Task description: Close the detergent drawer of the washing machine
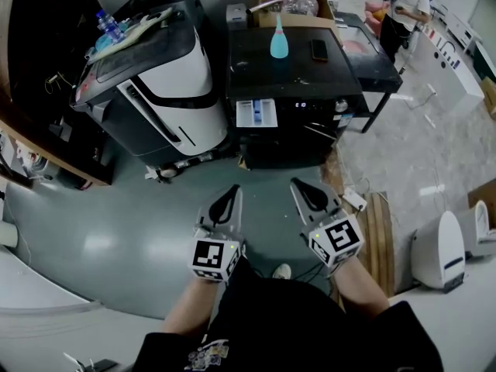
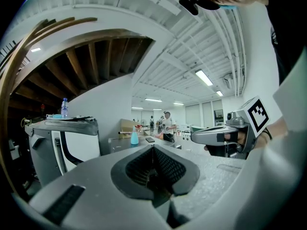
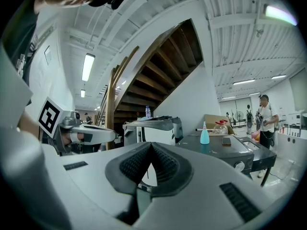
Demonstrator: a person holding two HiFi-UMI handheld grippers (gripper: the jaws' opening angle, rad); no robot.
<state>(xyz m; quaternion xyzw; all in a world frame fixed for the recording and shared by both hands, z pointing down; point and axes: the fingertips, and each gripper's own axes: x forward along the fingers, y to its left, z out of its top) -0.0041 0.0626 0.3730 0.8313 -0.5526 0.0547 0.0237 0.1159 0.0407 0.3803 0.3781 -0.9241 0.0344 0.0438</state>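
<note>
Visibly, boxy detergent drawer juts from glossy washer

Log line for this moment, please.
detergent drawer: open | left gripper: shut, empty | right gripper: shut, empty | both short of washing machine

The room is bright. Long ceiling lights glow white up high. The grey floor has soft shiny spots. All pictures bend round at the edges, with dark corners. Up close, the left tool looks a bit blurry.

glossy black washing machine
</note>
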